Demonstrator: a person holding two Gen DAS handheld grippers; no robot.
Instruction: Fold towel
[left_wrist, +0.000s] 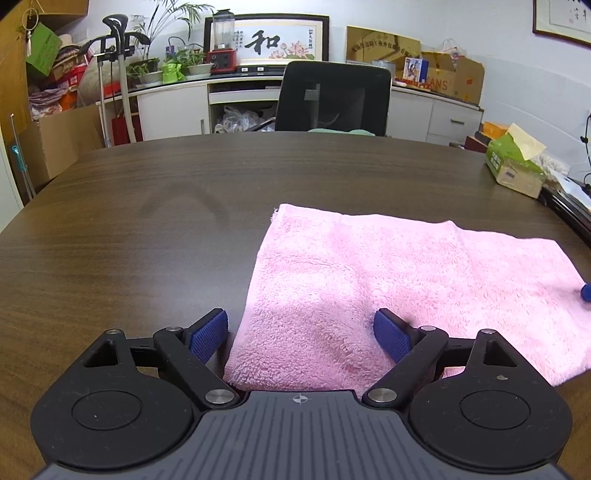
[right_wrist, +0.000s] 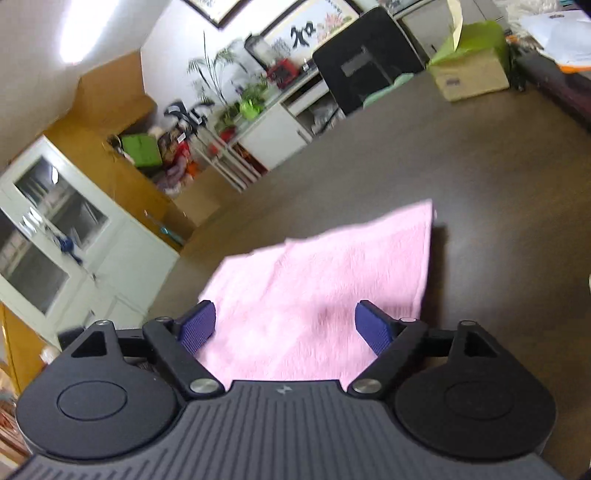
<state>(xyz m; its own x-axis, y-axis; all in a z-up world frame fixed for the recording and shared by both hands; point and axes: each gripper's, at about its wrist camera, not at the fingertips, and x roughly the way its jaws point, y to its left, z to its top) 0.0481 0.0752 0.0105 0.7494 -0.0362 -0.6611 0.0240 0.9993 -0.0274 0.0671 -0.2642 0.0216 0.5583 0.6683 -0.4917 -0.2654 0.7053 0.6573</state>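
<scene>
A pink fluffy towel (left_wrist: 388, 291) lies flat on the dark wooden table (left_wrist: 147, 229). My left gripper (left_wrist: 300, 334) is open over the towel's near left corner, with its blue pads (left_wrist: 208, 334) on either side of the left edge. My right gripper (right_wrist: 285, 326) is open over the towel (right_wrist: 317, 288) near its other end, tilted, in a blurred view. A blue tip of the right gripper (left_wrist: 585, 291) shows at the towel's far right in the left wrist view.
A green tissue box (left_wrist: 515, 166) stands at the table's right side, also in the right wrist view (right_wrist: 469, 62). A black office chair (left_wrist: 332, 98) stands behind the far edge. Dark items and papers (left_wrist: 569, 206) lie at the right edge.
</scene>
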